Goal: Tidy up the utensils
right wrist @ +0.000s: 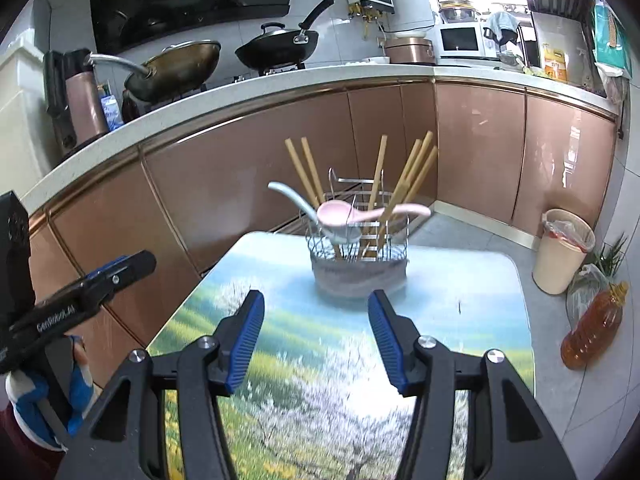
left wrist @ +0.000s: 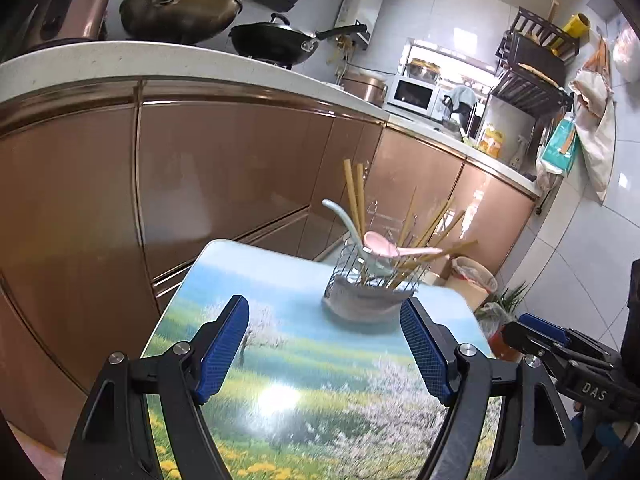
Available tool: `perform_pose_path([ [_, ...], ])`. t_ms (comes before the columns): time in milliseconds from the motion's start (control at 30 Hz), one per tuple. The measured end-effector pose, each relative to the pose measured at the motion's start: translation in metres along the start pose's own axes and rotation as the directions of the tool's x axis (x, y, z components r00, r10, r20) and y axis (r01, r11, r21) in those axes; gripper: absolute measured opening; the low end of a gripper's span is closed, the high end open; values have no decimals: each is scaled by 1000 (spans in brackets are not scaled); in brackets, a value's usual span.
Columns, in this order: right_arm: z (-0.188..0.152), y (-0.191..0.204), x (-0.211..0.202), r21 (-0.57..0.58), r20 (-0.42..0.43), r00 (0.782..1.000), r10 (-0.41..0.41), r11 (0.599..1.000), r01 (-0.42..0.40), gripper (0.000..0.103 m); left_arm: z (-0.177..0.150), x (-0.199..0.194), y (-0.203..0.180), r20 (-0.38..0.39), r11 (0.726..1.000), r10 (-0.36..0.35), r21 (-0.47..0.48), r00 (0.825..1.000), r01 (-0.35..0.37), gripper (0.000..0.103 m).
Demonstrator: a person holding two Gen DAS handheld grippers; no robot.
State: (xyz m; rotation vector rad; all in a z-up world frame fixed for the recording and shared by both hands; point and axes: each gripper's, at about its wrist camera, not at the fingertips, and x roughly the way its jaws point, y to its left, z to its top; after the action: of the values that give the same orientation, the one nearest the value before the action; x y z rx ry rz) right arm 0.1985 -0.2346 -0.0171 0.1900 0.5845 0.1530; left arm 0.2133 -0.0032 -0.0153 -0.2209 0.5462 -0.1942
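Inside wire holder: chopsticks, spoons.

A wire utensil holder is standing on the far part of the table, with chopsticks sticking upright and slanted out of it and two spoons leaning in it, one crossing over the other. The left gripper and right gripper are hovering over the table's near part, jaws spread apart, the holder sitting beyond them. Behind the table, cabinets are running under a counter that is carrying two woks
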Motion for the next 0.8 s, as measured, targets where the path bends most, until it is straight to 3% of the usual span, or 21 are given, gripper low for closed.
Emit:
perform_pose_path([
  [400,-40,25,-22,-22,15,999,-47,999,48,57,-33,-24,17,-45,996,85,30,995,-84,78],
  [800,-62,43,-40,-39,57,997,-51,998,53,65,-49,-49,3,-10,977,170,131,985,-167,88],
])
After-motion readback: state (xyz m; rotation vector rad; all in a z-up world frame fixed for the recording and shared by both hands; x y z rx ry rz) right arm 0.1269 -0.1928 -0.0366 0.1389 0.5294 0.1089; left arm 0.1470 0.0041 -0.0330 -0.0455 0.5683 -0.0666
